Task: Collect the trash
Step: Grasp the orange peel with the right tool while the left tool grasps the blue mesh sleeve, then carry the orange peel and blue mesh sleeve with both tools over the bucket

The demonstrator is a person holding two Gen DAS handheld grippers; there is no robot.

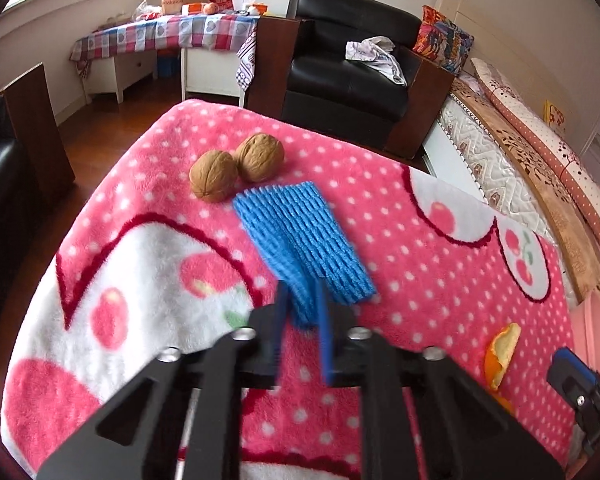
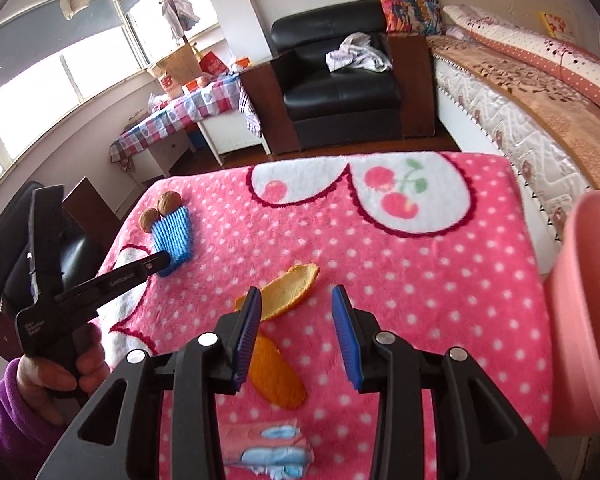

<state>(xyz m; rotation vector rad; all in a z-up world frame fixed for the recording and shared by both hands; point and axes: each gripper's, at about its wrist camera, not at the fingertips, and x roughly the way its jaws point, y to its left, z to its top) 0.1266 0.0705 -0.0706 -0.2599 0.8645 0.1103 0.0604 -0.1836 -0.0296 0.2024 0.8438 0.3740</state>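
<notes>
A blue foam fruit net [image 1: 306, 240] lies on the pink dotted blanket [image 1: 420, 240]. My left gripper [image 1: 302, 304] is shut on the net's near end; the right wrist view shows that gripper [image 2: 162, 266] on the same net [image 2: 172, 238]. Two walnuts [image 1: 236, 168] sit just beyond the net. My right gripper [image 2: 296, 300] is open and empty, hovering above two orange peels [image 2: 290, 290], one curled between the fingers, one flat [image 2: 276, 376] below. One peel shows in the left wrist view [image 1: 500, 356] beside my right gripper's tip [image 1: 572, 372].
A pink bin [image 2: 584, 312] stands at the blanket's right edge. A pink and blue wrapper [image 2: 268, 452] lies at the near edge. A black armchair [image 2: 340, 76], a bed [image 2: 540, 92] and a cluttered checked table [image 2: 180, 116] stand beyond.
</notes>
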